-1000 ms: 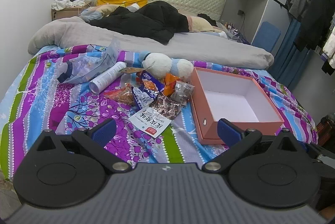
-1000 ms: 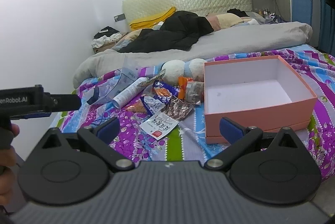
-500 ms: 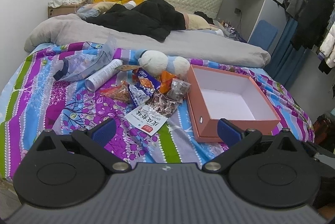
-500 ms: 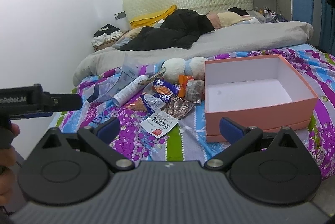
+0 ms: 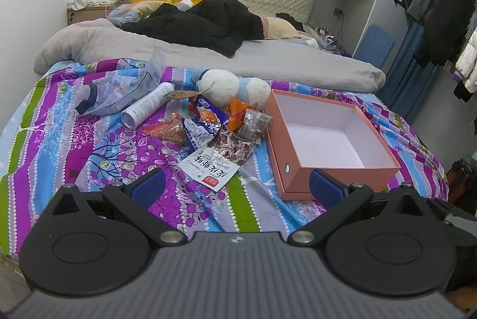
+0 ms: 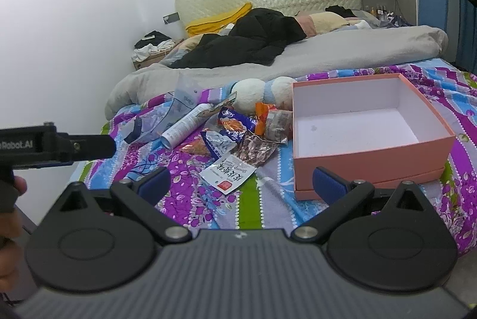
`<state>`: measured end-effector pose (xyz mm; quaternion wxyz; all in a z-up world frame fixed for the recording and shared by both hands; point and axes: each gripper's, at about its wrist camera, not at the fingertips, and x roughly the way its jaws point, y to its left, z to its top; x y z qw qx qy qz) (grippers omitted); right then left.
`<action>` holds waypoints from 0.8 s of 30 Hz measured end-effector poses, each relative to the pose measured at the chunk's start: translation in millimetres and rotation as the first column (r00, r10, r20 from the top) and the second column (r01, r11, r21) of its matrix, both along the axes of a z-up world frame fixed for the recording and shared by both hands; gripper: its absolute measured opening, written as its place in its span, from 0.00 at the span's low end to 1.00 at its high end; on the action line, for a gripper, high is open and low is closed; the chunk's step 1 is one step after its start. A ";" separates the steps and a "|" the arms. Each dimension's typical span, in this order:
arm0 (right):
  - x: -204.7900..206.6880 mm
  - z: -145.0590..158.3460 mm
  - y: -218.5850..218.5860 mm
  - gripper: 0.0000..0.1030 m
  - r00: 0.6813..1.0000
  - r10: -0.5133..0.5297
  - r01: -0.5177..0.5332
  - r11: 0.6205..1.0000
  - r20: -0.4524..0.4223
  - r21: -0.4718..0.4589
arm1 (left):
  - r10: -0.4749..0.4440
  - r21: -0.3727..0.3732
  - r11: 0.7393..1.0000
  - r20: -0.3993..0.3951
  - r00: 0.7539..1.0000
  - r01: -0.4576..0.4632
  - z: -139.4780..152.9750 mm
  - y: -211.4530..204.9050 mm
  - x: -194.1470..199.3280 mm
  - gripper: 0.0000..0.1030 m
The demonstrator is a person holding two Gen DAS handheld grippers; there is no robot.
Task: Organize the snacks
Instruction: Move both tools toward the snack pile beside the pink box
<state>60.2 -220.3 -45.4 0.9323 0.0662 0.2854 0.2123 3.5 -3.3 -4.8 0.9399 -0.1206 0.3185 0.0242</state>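
Note:
A pile of snack packets lies on the striped purple bedspread: a white packet with a red mark (image 5: 210, 168) (image 6: 228, 174), a blue packet (image 5: 207, 117) (image 6: 235, 122), an orange one (image 5: 237, 113) and a clear bag of brown pieces (image 5: 253, 125). An empty pink box (image 5: 331, 140) (image 6: 369, 158) stands open to their right. My left gripper (image 5: 235, 189) is open and empty, short of the white packet. My right gripper (image 6: 241, 184) is open and empty, at the bed's near edge, also short of the pile.
A white tube (image 5: 147, 104), a clear plastic bag (image 5: 119, 89) and a plush toy (image 5: 232, 88) lie beside the snacks. A grey duvet (image 5: 208, 62) with black clothes (image 5: 205, 22) covers the far half. The left gripper's body (image 6: 56, 144) shows at left in the right wrist view.
Both grippers have shifted only slightly; the left wrist view has drifted a little over the bed. The jaws stay open and nothing on the bed has moved.

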 end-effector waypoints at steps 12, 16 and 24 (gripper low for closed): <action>2.8 -6.7 2.1 1.00 1.000 0.013 -0.013 1.000 -0.027 0.014 | -0.006 0.006 1.000 -0.021 1.000 0.006 -11.2 3.0 1.0 1.00; -0.1 -9.2 2.4 1.00 1.000 0.006 -0.006 1.000 -0.030 0.012 | -0.001 0.002 1.000 -0.027 1.000 0.001 -15.0 6.3 -0.5 1.00; -3.8 -13.0 2.6 1.00 0.999 -0.017 0.017 1.000 -0.041 -0.002 | -0.024 -0.006 1.000 -0.036 0.999 0.024 -16.5 1.7 1.9 1.00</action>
